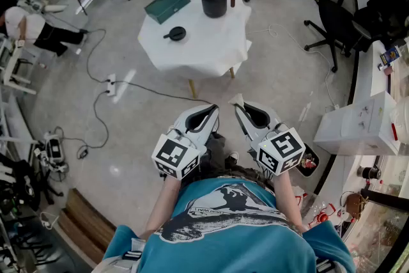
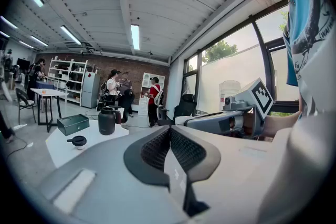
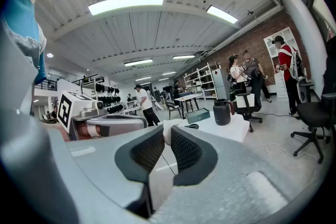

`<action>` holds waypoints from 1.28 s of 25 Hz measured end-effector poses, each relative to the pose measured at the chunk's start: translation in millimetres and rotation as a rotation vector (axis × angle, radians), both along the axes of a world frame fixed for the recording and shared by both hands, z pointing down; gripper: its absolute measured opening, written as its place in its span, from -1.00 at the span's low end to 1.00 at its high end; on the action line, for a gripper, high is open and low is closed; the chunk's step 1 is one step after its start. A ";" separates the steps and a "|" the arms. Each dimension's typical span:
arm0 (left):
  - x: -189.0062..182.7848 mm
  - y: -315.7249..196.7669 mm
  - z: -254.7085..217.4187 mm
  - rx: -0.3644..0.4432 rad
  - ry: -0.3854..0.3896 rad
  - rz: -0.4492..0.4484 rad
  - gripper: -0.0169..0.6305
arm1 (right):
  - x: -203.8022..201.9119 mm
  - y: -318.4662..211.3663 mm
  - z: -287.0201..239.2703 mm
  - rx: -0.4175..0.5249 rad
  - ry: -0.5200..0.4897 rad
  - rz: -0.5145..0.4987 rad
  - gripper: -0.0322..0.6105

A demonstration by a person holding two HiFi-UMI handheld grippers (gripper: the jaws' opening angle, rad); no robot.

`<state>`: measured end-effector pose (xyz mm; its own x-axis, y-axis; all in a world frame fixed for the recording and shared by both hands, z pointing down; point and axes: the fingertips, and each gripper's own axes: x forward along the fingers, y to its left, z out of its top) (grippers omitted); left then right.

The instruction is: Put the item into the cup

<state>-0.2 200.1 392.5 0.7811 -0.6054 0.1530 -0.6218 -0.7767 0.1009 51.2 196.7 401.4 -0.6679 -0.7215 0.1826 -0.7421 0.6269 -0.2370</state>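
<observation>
Only writing: a shirt print too small to read. A white-clothed desk (image 1: 211,51) stands on a grey floor (image 1: 128,131) crossed by cables, in a hall with strip lights and a brick wall (image 2: 100,63). The black item (image 1: 176,33) lies near the desk's left edge and the jug (image 1: 214,0) at its far edge. Both are well apart from the left hand-held gripper (image 1: 212,110), whose pads are pressed together, and the right hand-held gripper (image 1: 238,103), which is narrowly spread with nothing between.

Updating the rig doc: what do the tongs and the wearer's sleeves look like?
Left tongs and right tongs: pale grey shells, black ribbed pads, a white cube with black square markers on each. No cables show. Wearer's T-shirt is teal, short-sleeved, printed.
</observation>
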 end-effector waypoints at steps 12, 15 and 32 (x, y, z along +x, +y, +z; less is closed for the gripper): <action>5.5 -5.5 1.2 -0.005 -0.007 -0.014 -0.90 | 17.1 -4.1 4.4 0.011 -0.007 0.044 -0.78; 10.0 -4.6 2.3 -0.008 -0.015 -0.017 -0.90 | 22.1 -1.8 6.9 0.007 -0.013 0.044 -0.78; 19.2 -26.9 1.5 -0.026 -0.056 -0.036 -0.90 | 49.4 -31.5 15.1 -0.021 -0.085 0.073 -0.78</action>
<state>19.0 173.2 393.9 0.7488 -0.6280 0.2117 -0.6542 -0.7515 0.0847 100.5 165.2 416.4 -0.6269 -0.7658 0.1432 -0.7627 0.5659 -0.3131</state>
